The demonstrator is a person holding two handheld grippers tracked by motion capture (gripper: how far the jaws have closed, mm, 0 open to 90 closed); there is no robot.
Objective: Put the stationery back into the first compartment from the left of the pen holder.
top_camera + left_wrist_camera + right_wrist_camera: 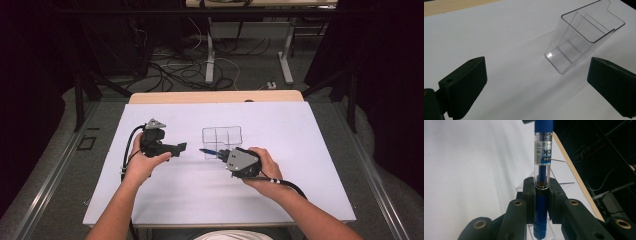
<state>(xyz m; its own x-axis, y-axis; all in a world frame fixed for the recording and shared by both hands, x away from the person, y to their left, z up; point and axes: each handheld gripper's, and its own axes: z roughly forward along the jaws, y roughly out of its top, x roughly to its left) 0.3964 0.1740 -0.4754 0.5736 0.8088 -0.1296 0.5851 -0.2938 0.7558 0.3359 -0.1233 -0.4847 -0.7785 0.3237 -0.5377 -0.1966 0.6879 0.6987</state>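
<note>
One blue pen (543,157) clamped in right gripper (541,195), clear organizer (579,42) nearby

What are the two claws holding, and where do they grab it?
The right claw is shut on a blue pen with a clear barrel, gripping it low on its barrel, near one end. The left claw is open and holds nothing.

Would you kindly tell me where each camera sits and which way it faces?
High view: above the person's side, facing forward and down on the white table; both forearms, left gripper, right gripper.
Left gripper view: along its open fingers toward the clear organizer.
Right gripper view: along fingers clamping the blue pen.
Shared: the organizer.
</note>
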